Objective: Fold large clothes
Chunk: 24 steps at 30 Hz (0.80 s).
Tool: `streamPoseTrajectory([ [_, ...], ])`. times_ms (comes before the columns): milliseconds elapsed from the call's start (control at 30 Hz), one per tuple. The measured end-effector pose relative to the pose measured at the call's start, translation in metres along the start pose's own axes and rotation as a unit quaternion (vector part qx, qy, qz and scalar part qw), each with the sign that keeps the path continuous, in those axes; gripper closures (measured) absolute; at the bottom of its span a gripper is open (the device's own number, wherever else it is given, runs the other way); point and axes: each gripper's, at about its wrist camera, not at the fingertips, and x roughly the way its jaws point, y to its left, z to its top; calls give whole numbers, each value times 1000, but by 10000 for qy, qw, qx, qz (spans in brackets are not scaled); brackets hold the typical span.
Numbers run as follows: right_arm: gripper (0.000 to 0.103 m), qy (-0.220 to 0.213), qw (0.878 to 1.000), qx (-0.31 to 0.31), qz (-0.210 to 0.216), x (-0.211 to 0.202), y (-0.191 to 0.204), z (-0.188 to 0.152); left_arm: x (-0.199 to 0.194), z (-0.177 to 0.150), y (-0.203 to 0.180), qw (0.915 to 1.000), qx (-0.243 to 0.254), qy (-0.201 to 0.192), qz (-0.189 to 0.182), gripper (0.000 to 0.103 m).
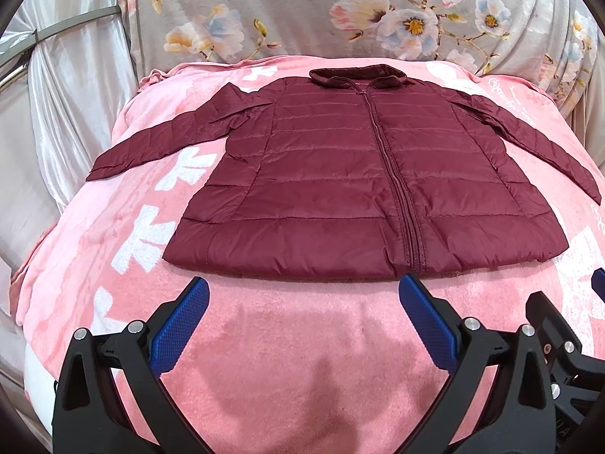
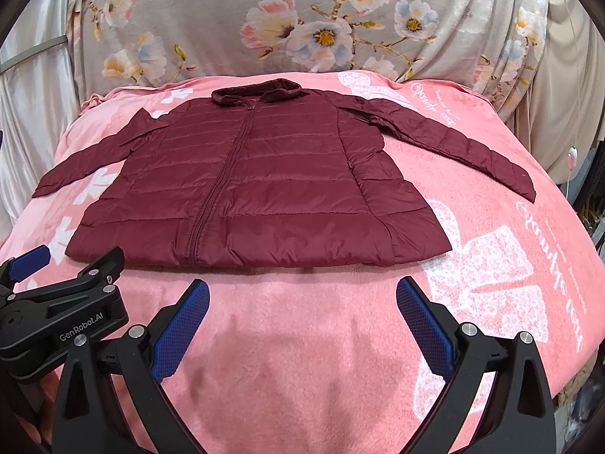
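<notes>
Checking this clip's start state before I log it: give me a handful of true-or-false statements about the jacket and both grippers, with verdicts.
1. The maroon jacket lies spread flat with both sleeves out to the sides. True.
2. The left gripper is clamped on the jacket's hem. False: its jaws are wide open, above the pink blanket and short of the hem.
3. The jacket's front zipper is closed. True.
4. The right gripper holds a sleeve. False: it is open and holds nothing.
5. The collar points toward the grippers. False: it lies at the far end, near the floral fabric.
</notes>
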Motion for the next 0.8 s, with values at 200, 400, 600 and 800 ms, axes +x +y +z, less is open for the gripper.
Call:
streamPoseTrajectory([
  [200, 6, -4, 10000, -5, 0, 1, 0, -1, 0, 0, 0, 10000, -5, -1, 3, 5],
  [400, 6, -12, 10000, -17, -16, 1, 1, -2, 0, 0, 0, 10000, -4, -2, 5, 5],
  [600, 6, -14, 10000, -22, -20, 2, 2, -3, 0, -1, -1, 10000, -5, -5, 11, 5],
  [800, 6, -15, 10000, -27, -19, 3, 2, -3, 0, -2, 0, 10000, -3, 6, 8, 5],
])
